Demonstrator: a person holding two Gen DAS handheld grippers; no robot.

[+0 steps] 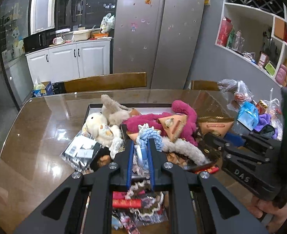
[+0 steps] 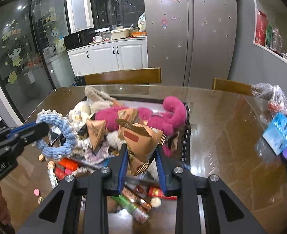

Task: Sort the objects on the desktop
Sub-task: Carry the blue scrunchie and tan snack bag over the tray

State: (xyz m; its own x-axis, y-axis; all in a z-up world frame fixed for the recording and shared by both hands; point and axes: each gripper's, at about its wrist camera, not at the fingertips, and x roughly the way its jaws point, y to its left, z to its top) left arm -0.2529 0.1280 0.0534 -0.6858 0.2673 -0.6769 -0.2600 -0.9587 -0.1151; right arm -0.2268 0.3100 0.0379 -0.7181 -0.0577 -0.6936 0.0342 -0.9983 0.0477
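Note:
My left gripper point(image 1: 141, 146) is shut on a blue and white rope ring point(image 1: 149, 134), held above the pile; in the right wrist view the ring point(image 2: 65, 138) hangs from the left gripper point(image 2: 40, 130) at the left. My right gripper point(image 2: 141, 152) is shut on a brown triangular snack packet point(image 2: 141, 142), lifted over the pile; it shows at the right of the left wrist view point(image 1: 217, 144). Below lie a pink plush toy point(image 1: 159, 120) point(image 2: 143, 115), a cream plush toy point(image 1: 98, 124) and more brown packets point(image 1: 172, 126) in a shallow box point(image 1: 108, 106).
Red and green snack tubes point(image 2: 135, 204) and coins point(image 2: 50, 163) lie on the glass-topped wooden table point(image 1: 36, 136) near me. Plastic bags, a blue pouch point(image 2: 278, 132) and purple cloth sit at the right edge. Two chairs point(image 2: 124, 76) stand behind the table.

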